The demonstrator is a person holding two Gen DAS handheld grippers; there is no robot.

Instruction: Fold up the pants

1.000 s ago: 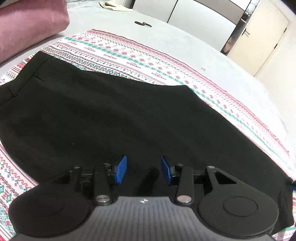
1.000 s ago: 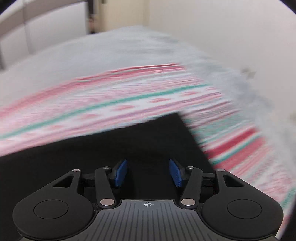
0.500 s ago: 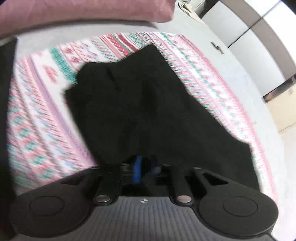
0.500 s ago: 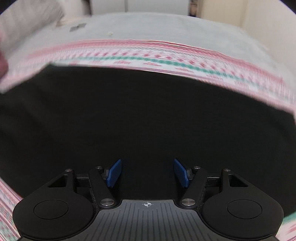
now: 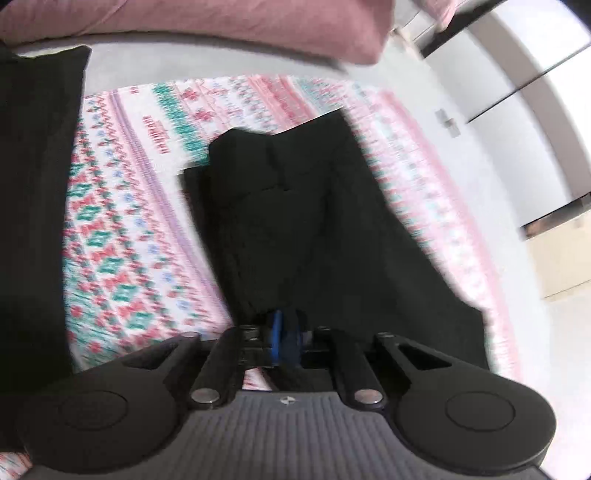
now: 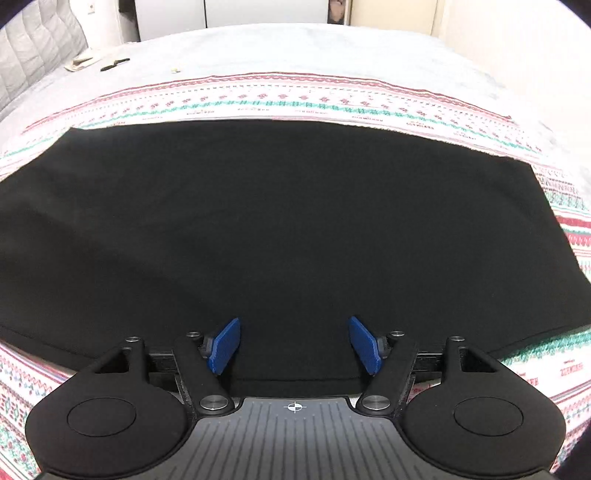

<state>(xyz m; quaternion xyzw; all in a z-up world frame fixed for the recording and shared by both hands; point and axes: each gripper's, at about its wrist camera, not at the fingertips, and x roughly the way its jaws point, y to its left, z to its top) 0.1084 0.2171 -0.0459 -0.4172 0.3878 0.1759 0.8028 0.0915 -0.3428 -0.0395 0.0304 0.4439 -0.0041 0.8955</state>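
Note:
Black pants point(image 6: 280, 221) lie spread flat on a patterned cloth point(image 6: 280, 99) on the bed. In the left wrist view the pants point(image 5: 314, 229) rise in a bunched ridge toward my left gripper point(image 5: 287, 341). Its blue pads stand close together with a fold of the black fabric pinched between them, and the jaws are opening. My right gripper point(image 6: 294, 345) hovers over the near hem of the pants. Its jaws are wide and still opening, with flat fabric below them and nothing pressed between the pads.
A pink pillow point(image 5: 221, 22) lies beyond the patterned cloth point(image 5: 125, 229). Another dark fabric point(image 5: 33, 184) fills the left edge. Grey bed sheet point(image 6: 295, 48) stretches to the far side, with a small dark object point(image 6: 114, 64) on it. White wardrobe doors point(image 5: 517, 74) stand at the right.
My left gripper closed on the pants fabric, rolled and swung toward the pillow end, lifting a ridge. My right gripper moved from a corner to the near hem and widened.

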